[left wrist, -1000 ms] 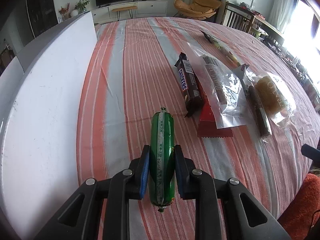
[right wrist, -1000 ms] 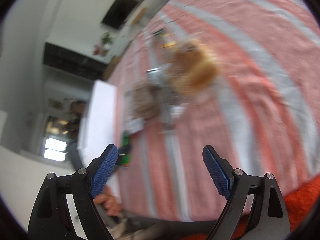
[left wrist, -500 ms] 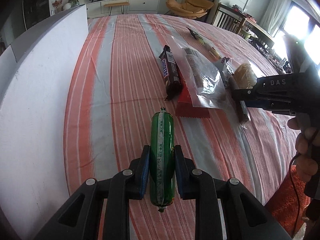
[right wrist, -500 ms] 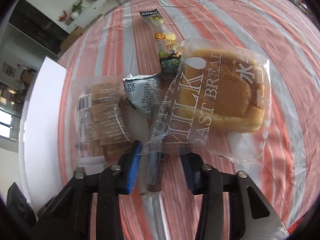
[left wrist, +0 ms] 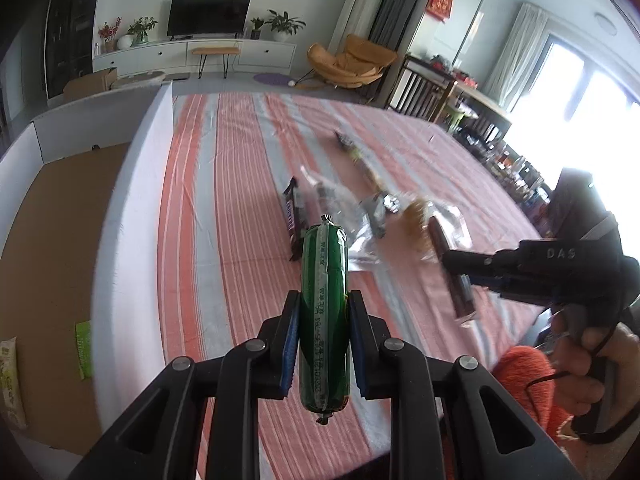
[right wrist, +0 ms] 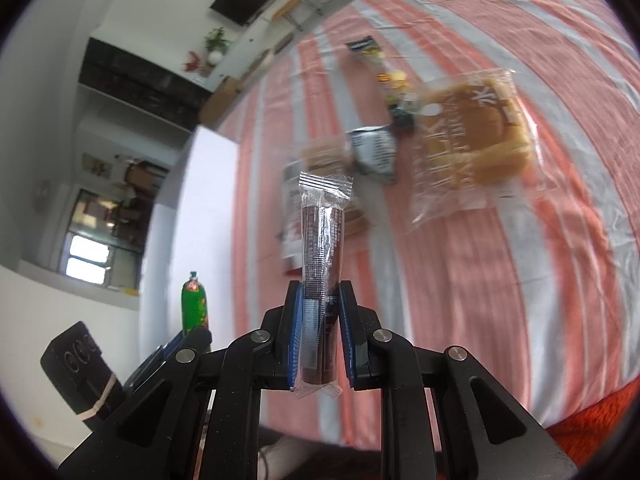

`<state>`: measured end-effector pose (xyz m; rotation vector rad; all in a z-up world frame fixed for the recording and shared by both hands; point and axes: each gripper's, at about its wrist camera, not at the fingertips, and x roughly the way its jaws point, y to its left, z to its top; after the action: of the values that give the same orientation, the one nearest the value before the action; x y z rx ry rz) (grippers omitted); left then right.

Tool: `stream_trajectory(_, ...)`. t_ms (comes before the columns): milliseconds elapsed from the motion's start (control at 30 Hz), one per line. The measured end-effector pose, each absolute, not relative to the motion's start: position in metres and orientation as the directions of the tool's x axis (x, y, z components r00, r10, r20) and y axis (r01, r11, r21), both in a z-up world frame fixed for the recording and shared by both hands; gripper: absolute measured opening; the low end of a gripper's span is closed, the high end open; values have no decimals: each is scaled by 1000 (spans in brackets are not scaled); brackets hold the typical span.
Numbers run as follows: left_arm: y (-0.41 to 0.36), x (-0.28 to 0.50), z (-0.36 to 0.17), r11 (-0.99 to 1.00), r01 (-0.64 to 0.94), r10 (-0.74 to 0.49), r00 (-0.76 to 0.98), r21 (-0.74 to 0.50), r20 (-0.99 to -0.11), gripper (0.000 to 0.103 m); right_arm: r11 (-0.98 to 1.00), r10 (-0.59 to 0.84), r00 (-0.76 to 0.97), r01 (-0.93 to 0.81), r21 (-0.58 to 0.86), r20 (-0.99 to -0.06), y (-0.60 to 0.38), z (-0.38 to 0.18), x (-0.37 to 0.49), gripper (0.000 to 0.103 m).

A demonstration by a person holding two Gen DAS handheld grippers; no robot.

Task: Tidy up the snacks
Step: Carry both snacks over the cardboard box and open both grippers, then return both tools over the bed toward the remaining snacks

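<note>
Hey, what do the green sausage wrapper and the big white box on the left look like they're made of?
Green sausage: glossy plastic film casing, judging by its sheen, printed seam strip and pinched, clipped ends. White box: matte white walls around a brown floor that looks like cardboard; the walls could be painted board or foam board, hard to say.

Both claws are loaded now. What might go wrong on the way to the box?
1. The left claw grips the green sausage near its lower half; the slick round casing may slip or swing.
2. The right claw pinches the brown stick low in loose clear wrap, so it may sag or slide out.
3. The claws sit close together, so they may collide near the box.
</note>
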<state>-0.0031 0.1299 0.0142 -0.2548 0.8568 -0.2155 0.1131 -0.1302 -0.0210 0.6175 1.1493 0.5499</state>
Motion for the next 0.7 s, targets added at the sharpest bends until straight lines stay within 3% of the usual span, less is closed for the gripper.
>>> stream_trajectory(133, 160, -21, 50, 934, 65, -300, 680, -352, -669, 22, 648, 758, 271, -211, 732, -593, -85, 11, 101, 18)
stream_trajectory(300, 234, -44, 73, 942, -110, -135, 742, -318, -656, 22, 547, 832, 160, -391, 740, -531, 4, 48, 86, 18)
stream_trajectory(500, 312, -72, 48, 899, -366, 87, 688, -241, -721, 23, 510, 811, 44, -540, 669, -583, 107, 47, 77, 19)
stream_trajectory(533, 321, -75, 42, 887, -393, 100, 675, -242, -731, 23, 526, 794, 48, -555, 644, -606, 119, 42, 77, 24)
stream_trajectory(600, 332, -77, 30, 862, -448, 132, 650, -237, -748, 32, 548, 767, 59, -579, 604, -639, 131, 32, 75, 36)
stream_trajectory(667, 332, -77, 26, 849, -465, 138, 654, -251, -744, 68, 568, 757, 90, -579, 585, -647, 125, 28, 76, 40)
stream_trajectory(700, 329, -78, 27, 848, -466, 146, 664, -253, -733, 75, 587, 746, 118, -581, 564, -655, 119, 30, 76, 40)
